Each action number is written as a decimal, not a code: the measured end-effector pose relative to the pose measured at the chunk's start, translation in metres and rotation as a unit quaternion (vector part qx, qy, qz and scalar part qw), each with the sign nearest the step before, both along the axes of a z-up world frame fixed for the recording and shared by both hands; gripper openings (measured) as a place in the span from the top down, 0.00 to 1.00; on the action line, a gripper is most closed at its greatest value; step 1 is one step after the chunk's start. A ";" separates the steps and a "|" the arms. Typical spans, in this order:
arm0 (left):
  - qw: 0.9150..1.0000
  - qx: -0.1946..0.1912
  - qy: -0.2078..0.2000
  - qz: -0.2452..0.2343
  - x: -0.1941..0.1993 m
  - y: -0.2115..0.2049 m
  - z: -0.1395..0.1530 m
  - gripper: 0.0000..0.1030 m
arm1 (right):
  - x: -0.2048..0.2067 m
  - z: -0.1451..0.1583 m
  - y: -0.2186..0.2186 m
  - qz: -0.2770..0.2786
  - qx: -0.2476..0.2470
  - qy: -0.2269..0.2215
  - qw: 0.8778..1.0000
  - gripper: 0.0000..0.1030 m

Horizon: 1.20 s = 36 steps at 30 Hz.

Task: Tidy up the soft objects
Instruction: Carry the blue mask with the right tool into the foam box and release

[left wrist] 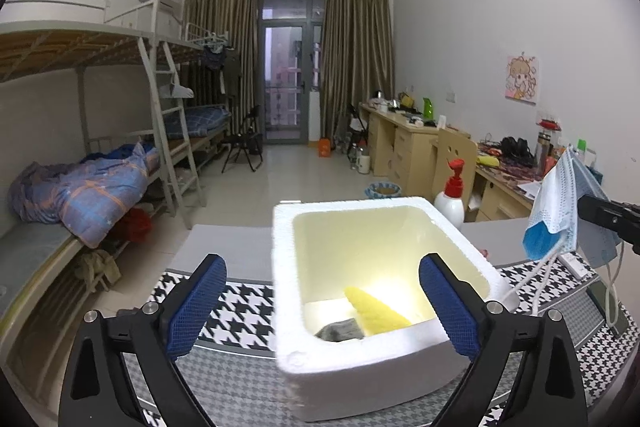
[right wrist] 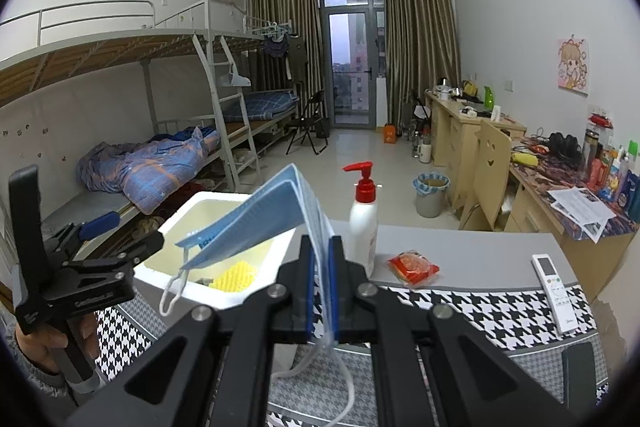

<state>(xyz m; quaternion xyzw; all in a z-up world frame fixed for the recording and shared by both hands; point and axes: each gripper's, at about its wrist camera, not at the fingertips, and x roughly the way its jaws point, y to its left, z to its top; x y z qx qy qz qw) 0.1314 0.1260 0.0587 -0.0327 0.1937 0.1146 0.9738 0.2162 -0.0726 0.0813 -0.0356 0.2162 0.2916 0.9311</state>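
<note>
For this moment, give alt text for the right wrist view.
The right tool is shut on a blue face mask held above a white foam box containing a yellow sponge; a pump bottle stands beside it.

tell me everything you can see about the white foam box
The white foam box looks like thick-walled styrofoam, squarish with rounded corners, open-topped with no lid in sight, its rim slightly chipped at the near corner. It stands upright on the houndstooth cloth. Inside lie a yellow sponge and a grey cloth on a pale bottom. The open left gripper straddles its near side; whether it touches the box cannot be told.
</note>
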 end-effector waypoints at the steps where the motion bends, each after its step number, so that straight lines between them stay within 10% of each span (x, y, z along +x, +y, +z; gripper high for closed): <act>1: 1.000 0.001 -0.002 0.001 -0.002 0.001 0.001 0.05 | 0.001 0.000 0.002 0.002 0.000 0.001 1.000 0.91; 36: 0.998 0.005 -0.015 0.056 -0.049 0.036 -0.009 0.01 | 0.011 -0.007 0.074 0.066 -0.028 0.021 0.997 0.91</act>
